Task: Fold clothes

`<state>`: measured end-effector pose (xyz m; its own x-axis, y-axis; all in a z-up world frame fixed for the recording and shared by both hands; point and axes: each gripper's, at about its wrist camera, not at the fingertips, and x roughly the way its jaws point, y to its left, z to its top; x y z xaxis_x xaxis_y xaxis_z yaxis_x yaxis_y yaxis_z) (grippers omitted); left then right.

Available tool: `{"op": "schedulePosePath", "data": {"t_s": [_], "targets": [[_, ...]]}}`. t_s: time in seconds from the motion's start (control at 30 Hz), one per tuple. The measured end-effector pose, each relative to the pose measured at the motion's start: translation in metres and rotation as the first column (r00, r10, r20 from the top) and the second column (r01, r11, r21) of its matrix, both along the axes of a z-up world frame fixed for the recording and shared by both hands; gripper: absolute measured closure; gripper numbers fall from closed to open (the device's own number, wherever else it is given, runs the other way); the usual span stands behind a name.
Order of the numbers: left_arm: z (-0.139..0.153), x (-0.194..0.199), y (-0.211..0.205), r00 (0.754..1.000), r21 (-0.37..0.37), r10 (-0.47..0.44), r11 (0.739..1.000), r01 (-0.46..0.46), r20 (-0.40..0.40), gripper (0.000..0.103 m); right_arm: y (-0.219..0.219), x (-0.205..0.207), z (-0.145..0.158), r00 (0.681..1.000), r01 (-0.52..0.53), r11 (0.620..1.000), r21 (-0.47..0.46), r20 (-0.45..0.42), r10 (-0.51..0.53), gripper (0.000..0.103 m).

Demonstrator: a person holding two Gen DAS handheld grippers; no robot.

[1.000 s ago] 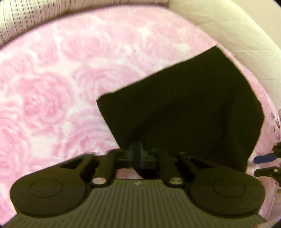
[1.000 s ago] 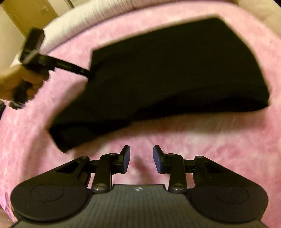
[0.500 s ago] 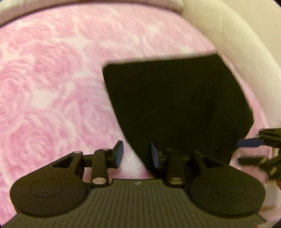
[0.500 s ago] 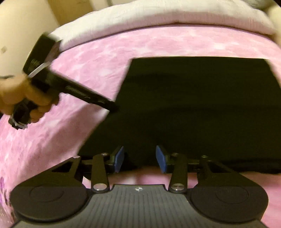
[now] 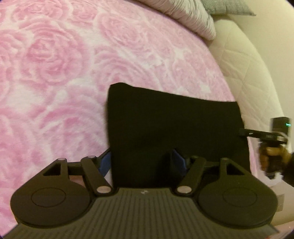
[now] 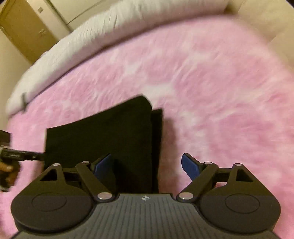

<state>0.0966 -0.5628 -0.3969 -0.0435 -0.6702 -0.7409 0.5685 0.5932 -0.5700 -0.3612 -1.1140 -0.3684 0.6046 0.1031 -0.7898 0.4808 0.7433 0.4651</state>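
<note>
A black garment point(image 5: 174, 128) lies folded flat on the pink rose-patterned blanket point(image 5: 55, 73). My left gripper point(image 5: 141, 162) is open wide, its jaws either side of the garment's near left edge. In the right wrist view the garment point(image 6: 102, 139) shows a second layer peeking out along its right edge. My right gripper point(image 6: 147, 164) is open wide over the garment's near right edge, holding nothing. The right gripper also shows in the left wrist view point(image 5: 264, 136) at the garment's right side, and the left gripper shows in the right wrist view point(image 6: 20, 155) at its left side.
A striped pillow point(image 5: 183, 16) and a cream quilted headboard point(image 5: 248, 64) border the blanket on the far right. A grey-white duvet point(image 6: 91, 36) lies beyond the blanket, with wooden doors point(image 6: 27, 31) behind it.
My left gripper let go of the garment and opened wide. The garment dropped flat onto the blanket in a narrower fold. My right gripper opened wider and moved to the garment's right edge.
</note>
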Motion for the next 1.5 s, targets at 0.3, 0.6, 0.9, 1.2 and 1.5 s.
{"op": "schedulePosePath", "data": {"t_s": [0.3, 0.6, 0.9, 1.2, 1.5], "targets": [[-0.005, 0.003, -0.009, 1.0, 0.009, 0.024, 1.0, -0.025, 0.007, 0.066, -0.009, 0.038, -0.038, 0.996, -0.061, 0.98, 0.192, 0.073, 0.048, 0.046], [0.047, -0.031, 0.015, 0.999, -0.08, -0.006, 0.997, 0.009, 0.047, 0.1, 0.011, 0.042, 0.023, 0.994, -0.098, 0.988, 0.118, 0.05, 0.093, 0.083], [0.118, -0.132, 0.14, 0.943, -0.172, 0.332, 0.927, -0.333, -0.035, 0.101, 0.102, 0.175, 0.151, 0.758, -0.652, 0.738, -0.174, -0.111, 0.643, 0.083], [0.092, -0.221, 0.248, 0.829, -0.086, 0.545, 0.826, -0.557, -0.126, 0.1, 0.373, 0.343, 0.17, 0.12, -0.951, 0.034, -0.308, -0.268, 0.956, 0.08], [0.045, -0.209, 0.337, 0.843, -0.045, 0.48, 0.862, -0.504, -0.241, 0.085, 0.569, 0.386, 0.06, -0.048, -0.909, -0.243, -0.338, -0.496, 0.867, 0.052]]}}
